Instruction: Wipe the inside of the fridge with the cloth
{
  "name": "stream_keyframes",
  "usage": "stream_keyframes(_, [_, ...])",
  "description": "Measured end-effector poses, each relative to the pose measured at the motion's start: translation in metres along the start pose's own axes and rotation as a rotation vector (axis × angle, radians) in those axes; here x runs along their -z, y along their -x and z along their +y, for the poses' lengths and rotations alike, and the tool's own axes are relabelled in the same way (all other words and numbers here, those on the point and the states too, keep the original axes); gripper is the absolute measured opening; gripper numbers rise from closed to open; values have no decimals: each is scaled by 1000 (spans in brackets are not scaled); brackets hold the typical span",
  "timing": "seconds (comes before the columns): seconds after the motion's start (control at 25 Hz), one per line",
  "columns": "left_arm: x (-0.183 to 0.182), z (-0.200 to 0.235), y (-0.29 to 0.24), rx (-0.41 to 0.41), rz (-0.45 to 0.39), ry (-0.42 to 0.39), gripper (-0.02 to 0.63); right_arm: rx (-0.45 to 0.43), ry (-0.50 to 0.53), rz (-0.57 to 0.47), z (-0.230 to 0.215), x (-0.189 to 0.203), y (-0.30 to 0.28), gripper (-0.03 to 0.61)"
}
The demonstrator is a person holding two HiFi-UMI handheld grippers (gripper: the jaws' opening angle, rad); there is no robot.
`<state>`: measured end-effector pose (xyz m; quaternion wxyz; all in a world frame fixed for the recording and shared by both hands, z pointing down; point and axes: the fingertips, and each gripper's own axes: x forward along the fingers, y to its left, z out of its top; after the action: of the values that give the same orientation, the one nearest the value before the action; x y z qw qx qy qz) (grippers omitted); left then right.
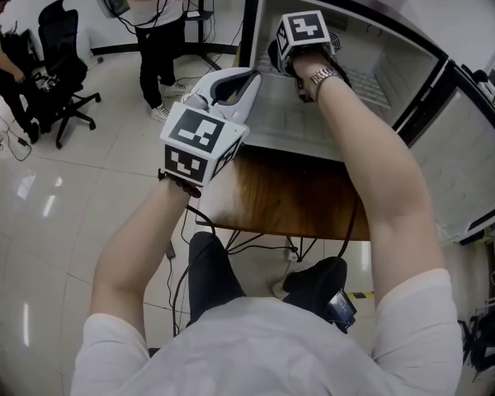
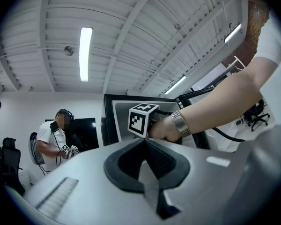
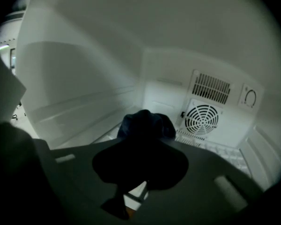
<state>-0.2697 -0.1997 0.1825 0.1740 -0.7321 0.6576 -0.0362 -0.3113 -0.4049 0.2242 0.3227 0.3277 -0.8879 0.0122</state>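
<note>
A small white fridge stands open on a wooden table, its door swung out to the right. My right gripper reaches inside the fridge, its jaws hidden behind the marker cube in the head view. In the right gripper view, the right gripper is shut on a dark bunched cloth, held close to the left inner wall and in front of the round fan grille. My left gripper hangs outside the fridge front, tilted upward. The left gripper is shut and empty.
A wire shelf lies deep in the fridge beside a dial on the back wall. Behind the fridge stand a person with grippers and a black office chair. Cables hang under the table.
</note>
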Motion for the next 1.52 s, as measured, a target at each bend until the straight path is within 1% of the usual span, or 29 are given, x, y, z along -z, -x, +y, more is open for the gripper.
stream_keyframes(0.36, [5,7,4,-4,-1,19,5,-52,-29,-1,21,-11,-5,75])
stream_keyframes(0.52, [7,10,6,-7,1,21,5,-57,-28,-4,27,-14,-7,75])
stream_keyframes(0.8, [6,10,7,-10,9,18,5,-101,-86,-15,29,-14,-4,75])
stream_keyframes(1.16, [0,8,8,-26,6,10,5,-67,-107,-137,11,-16,26,74])
stream_keyframes(1.36, [-4,3,4,-36,0,-2,5,-94,-83,-215,10,-13,54,74])
stream_keyframes(1.52, [-1,-3,3,-41,15,-8,5,-128,-58,-273,15,-3,80,74])
